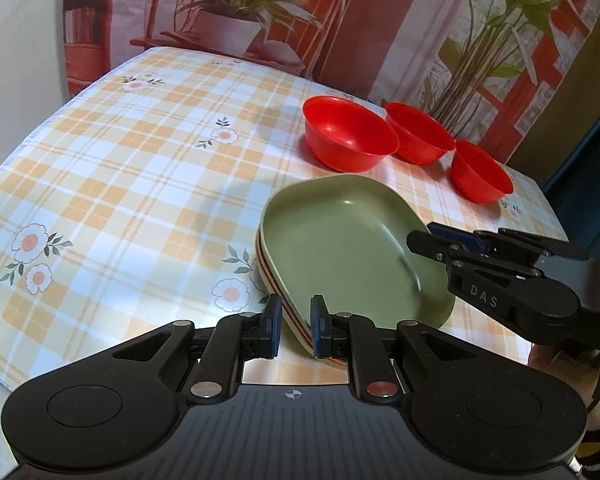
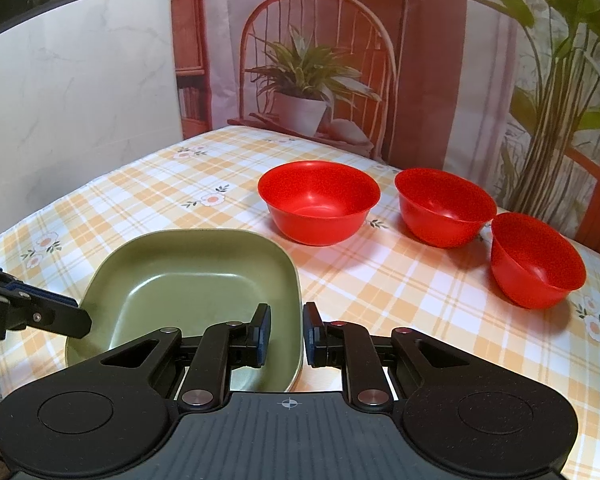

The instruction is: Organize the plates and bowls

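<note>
Green plastic plates (image 1: 340, 240), stacked, straddled at opposite rims.
Both the left gripper (image 1: 294, 332) and right gripper (image 2: 286, 334) gape unclamped; the stack looks light, rigid, slick, so pinch its rims.

Left gripper (image 1: 296, 330) low and level, jaws part-open with a narrow gap, blue pads facing each other. Right gripper (image 2: 286, 334) same pose, jaws part-open. Each gripper's fingers reach into the other's view from the side, tips angled inward.
</note>
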Demonstrator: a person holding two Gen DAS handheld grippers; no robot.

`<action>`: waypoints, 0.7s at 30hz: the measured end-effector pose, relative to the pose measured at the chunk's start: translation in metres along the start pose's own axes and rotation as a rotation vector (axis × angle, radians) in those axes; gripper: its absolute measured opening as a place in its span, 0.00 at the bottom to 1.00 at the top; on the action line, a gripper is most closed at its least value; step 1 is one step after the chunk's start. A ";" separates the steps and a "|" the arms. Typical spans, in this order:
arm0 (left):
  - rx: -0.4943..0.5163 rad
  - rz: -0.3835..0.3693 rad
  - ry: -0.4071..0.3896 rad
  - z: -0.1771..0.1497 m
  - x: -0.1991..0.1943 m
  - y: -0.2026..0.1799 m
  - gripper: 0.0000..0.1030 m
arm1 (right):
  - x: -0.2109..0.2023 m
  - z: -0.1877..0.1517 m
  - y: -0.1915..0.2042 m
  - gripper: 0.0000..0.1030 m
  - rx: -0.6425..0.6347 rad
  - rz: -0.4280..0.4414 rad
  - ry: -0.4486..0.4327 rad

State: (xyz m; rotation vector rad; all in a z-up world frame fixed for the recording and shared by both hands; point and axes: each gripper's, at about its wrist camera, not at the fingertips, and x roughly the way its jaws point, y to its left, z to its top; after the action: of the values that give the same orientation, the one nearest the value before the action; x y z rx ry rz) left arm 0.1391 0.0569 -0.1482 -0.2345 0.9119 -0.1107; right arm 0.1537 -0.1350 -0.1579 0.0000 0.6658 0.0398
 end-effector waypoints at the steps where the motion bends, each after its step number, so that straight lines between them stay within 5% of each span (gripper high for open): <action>1: -0.008 -0.001 -0.003 0.000 0.000 0.001 0.15 | 0.000 0.000 0.000 0.16 0.002 0.000 -0.001; 21: -0.044 0.007 -0.028 0.005 0.001 0.006 0.15 | -0.001 -0.001 -0.003 0.20 0.023 -0.022 0.020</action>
State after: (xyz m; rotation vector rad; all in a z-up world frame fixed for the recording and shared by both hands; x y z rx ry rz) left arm 0.1441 0.0636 -0.1475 -0.2731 0.8884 -0.0806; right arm 0.1526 -0.1381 -0.1580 0.0142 0.6864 0.0108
